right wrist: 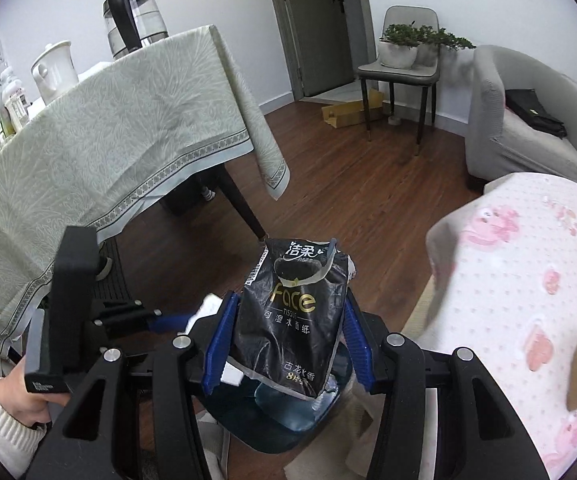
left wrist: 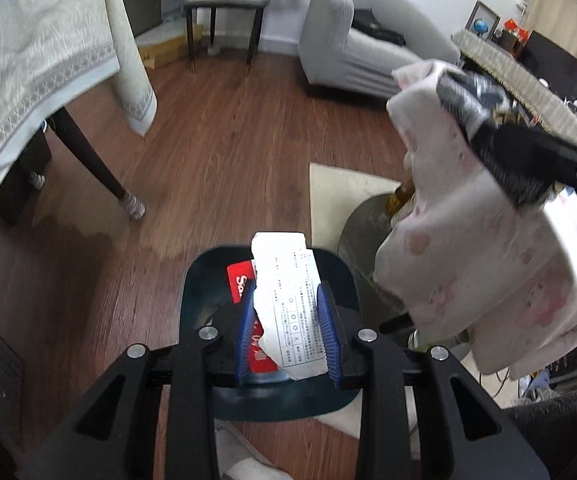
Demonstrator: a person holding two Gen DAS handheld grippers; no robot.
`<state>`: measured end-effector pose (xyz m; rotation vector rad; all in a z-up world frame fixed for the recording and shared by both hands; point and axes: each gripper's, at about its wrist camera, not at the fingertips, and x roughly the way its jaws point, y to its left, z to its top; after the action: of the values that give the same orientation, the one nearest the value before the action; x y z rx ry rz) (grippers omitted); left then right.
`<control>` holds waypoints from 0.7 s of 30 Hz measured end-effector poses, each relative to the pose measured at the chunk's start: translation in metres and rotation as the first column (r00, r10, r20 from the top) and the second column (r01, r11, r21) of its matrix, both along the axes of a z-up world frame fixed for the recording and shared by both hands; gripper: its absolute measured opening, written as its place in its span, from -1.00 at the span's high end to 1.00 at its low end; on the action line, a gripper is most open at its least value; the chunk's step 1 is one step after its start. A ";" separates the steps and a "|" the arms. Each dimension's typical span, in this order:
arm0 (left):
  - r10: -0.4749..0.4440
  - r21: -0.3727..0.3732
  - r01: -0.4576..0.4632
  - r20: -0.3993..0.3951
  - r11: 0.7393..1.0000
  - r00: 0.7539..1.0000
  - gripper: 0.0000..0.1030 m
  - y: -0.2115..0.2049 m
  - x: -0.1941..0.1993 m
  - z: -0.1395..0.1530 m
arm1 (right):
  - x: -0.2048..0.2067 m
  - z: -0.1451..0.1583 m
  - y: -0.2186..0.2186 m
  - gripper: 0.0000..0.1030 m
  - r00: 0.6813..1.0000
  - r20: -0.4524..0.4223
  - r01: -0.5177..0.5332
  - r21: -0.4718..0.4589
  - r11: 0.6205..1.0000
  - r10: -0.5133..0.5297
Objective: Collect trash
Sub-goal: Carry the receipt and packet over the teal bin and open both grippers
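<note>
Dark bin [left wrist: 340, 276] with red packet [left wrist: 242, 284] inside

White paper slip [left wrist: 288, 300] w/ black printed text and table grid, over a red card [left wrist: 244, 284] w/ white lettering; dark teal bin [left wrist: 328, 404] on reddish-brown wood-grain floor [left wrist: 216, 140]. Tissue pack [right wrist: 294, 316] black, gold "Face" lettering plus white characters, betw. blue ribbed finger pads [right wrist: 218, 344] on black frames. Tablecloth [right wrist: 100, 140] pale green leaf pattern w/ grey geometric border; cloth [right wrist: 528, 280] white w/ pink cartoon prints and dots.
</note>
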<state>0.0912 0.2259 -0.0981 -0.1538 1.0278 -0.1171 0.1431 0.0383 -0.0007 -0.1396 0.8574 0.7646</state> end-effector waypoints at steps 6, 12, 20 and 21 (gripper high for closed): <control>0.010 0.005 -0.010 -0.028 1.000 1.000 -0.03 0.012 -0.003 -0.013 | 0.003 -0.014 0.022 0.00 0.999 -0.027 -0.017 -0.023 1.000 0.017; 0.039 -0.007 -0.039 -0.010 0.999 0.999 -0.24 0.029 -0.009 -0.007 | 0.005 -0.034 0.042 0.00 0.997 -0.068 -0.036 -0.048 0.998 0.032; 0.074 -0.015 -0.074 0.036 0.997 0.997 -0.31 0.049 -0.022 0.009 | 0.006 -0.068 0.063 0.00 0.992 -0.119 -0.054 -0.107 0.993 0.041; 0.080 -0.019 -0.080 0.042 0.997 0.996 -0.31 0.052 -0.023 0.011 | 0.006 -0.072 0.065 0.00 0.991 -0.125 -0.055 -0.113 0.992 0.041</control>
<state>0.0683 0.2778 -0.0866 -0.2070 0.9773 -0.0562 0.1493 0.1034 -0.0722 -0.2191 1.0186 0.7748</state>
